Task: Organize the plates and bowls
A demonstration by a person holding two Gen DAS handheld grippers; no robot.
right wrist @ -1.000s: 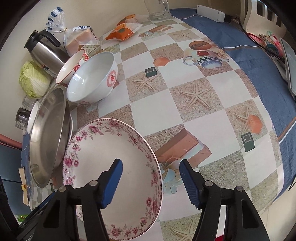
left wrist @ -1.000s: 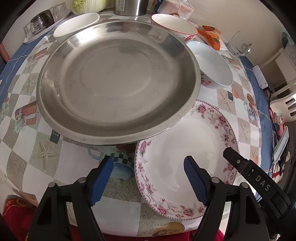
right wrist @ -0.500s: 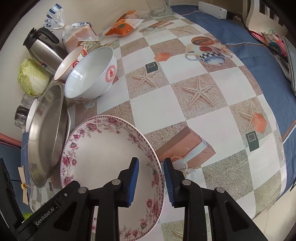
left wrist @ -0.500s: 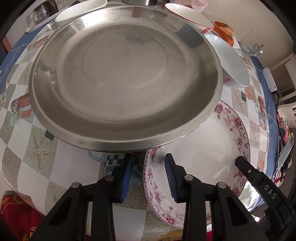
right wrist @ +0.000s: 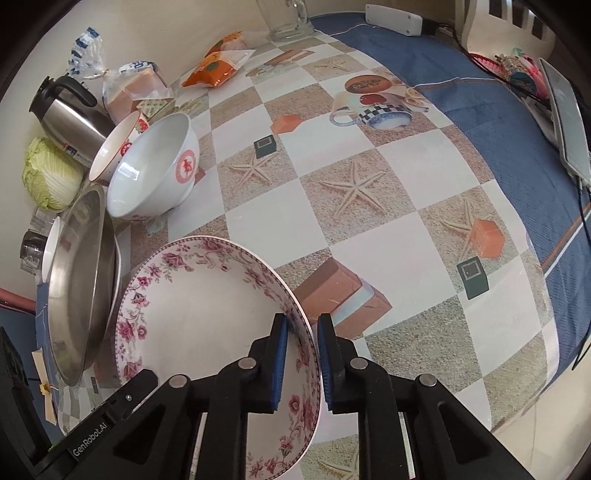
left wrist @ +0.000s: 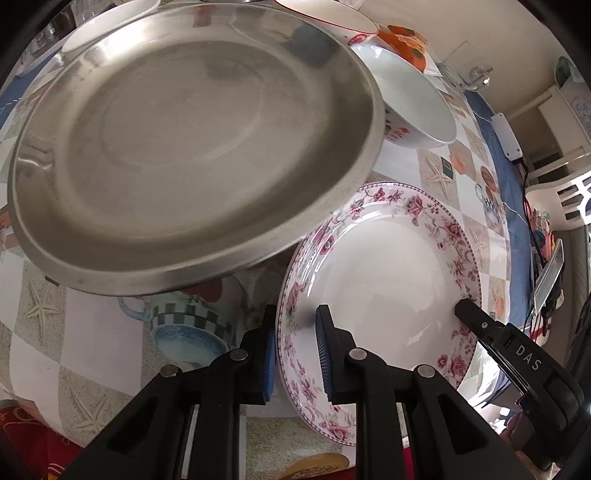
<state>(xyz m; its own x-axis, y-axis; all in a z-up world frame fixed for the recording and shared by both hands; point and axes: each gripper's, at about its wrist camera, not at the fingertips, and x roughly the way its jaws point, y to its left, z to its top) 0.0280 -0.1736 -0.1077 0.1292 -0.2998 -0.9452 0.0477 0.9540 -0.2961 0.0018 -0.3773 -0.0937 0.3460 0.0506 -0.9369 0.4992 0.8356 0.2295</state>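
A white plate with a pink floral rim (left wrist: 388, 288) is held between both grippers, tilted, its edge partly under a large steel plate (left wrist: 192, 147). My left gripper (left wrist: 295, 354) is shut on its left rim. My right gripper (right wrist: 300, 365) is shut on the right rim of the floral plate (right wrist: 207, 310). The steel plate (right wrist: 79, 291) stands just left of it in the right wrist view. Two white bowls with red marks (right wrist: 155, 173) lean together behind; one shows in the left wrist view (left wrist: 413, 107).
A steel kettle (right wrist: 70, 114), a cabbage (right wrist: 51, 177), bagged bread (right wrist: 136, 85) and an orange snack packet (right wrist: 218, 66) stand along the back wall. A small white dish (left wrist: 107, 22) lies behind the steel plate. The patterned tablecloth (right wrist: 369, 206) stretches to the right.
Both grippers have closed from open onto opposite rims of the floral plate and moved in. The plate now tilts up off the table.
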